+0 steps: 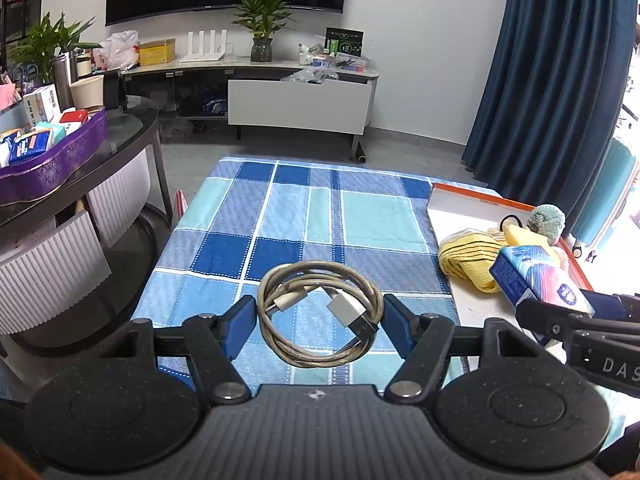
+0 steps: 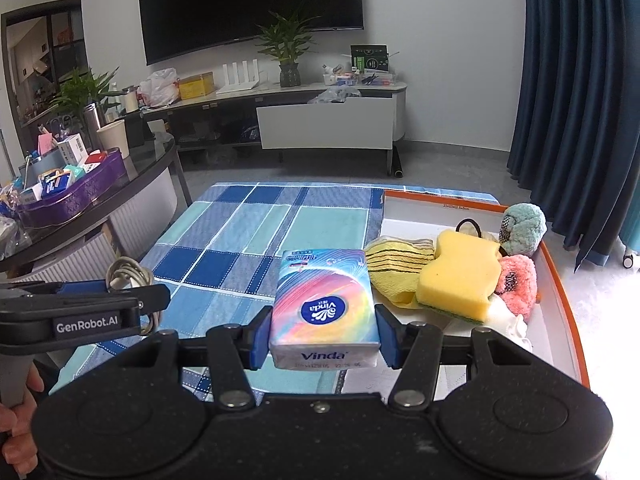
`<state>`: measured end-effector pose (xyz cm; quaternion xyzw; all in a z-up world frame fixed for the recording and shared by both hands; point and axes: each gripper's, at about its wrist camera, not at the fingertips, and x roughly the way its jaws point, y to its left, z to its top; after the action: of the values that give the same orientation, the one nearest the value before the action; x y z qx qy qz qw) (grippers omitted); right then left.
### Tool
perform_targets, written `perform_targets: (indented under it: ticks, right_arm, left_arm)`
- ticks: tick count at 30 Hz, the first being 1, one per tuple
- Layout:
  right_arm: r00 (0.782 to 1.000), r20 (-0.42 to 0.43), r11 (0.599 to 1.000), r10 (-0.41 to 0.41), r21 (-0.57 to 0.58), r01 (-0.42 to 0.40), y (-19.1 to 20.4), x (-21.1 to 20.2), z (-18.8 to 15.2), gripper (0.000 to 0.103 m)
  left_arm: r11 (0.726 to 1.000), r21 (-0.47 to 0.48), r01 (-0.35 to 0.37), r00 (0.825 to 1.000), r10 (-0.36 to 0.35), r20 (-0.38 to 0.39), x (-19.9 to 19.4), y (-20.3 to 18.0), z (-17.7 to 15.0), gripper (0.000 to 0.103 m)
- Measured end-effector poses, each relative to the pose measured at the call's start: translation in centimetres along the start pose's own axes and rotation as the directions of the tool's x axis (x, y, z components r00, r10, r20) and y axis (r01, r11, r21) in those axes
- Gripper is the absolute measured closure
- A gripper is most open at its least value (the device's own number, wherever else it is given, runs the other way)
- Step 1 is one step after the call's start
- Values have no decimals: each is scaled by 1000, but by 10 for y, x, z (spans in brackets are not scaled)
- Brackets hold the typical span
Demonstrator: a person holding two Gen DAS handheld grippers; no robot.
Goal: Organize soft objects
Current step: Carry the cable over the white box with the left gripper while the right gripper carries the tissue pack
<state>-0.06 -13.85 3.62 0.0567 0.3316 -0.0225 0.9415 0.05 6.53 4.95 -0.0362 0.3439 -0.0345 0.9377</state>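
My left gripper (image 1: 320, 324) is shut on a coiled grey USB cable (image 1: 288, 288) and holds it above the blue checked cloth (image 1: 304, 216). My right gripper (image 2: 324, 336) is shut on a Vinda tissue pack (image 2: 324, 304), held just left of the orange-rimmed white tray (image 2: 560, 292). In the tray lie a yellow striped cloth (image 2: 396, 268), a yellow sponge (image 2: 460, 276), a pink pom-pom (image 2: 516, 284), a teal pom-pom (image 2: 524, 228) and a black hair tie (image 2: 472, 226). The left wrist view shows the tissue pack (image 1: 536, 276) and tray (image 1: 460, 200) at right.
A dark glass side table (image 2: 132, 184) with a purple box of small packs (image 2: 72, 196) stands at left. A TV stand (image 2: 320, 112) with a plant lines the far wall. A blue curtain (image 2: 580, 100) hangs at right.
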Motion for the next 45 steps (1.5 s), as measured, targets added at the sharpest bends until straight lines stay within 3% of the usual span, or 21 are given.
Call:
perform_targets:
  ticks: [45]
  right_arm:
    - [995, 38, 991, -89, 103, 85, -59, -24, -3, 39]
  left_arm:
    - [991, 99, 92, 996, -92, -7, 4, -57, 1, 34]
